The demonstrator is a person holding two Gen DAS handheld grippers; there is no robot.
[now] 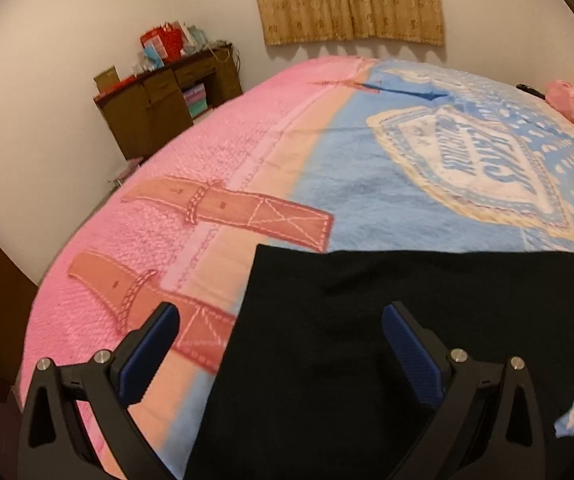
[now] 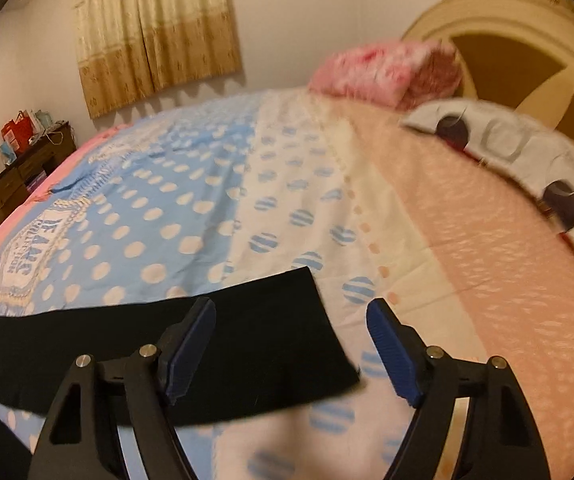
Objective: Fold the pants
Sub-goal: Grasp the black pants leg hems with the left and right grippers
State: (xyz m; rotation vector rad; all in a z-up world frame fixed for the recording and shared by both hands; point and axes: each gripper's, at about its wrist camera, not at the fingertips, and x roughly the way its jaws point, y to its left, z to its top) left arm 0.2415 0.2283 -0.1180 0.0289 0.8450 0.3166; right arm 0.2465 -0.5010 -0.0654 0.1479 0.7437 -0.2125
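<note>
One black pants [image 1: 367, 340] on one bedspread [image 1: 327, 160], two gaping tongs [image 1: 279, 344] [image 2: 289, 344]

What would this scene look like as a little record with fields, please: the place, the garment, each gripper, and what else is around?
place: bed with a pink, blue and cream patterned bedspread
garment: black pants, lying flat on the bedspread
left gripper: open, above the pants' edge, holding nothing
right gripper: open, above the pants' end, holding nothing
on the bed: pink floral pillow, grey pillow with dark circles
background: brown wooden desk with red items on it, beige curtain
</note>
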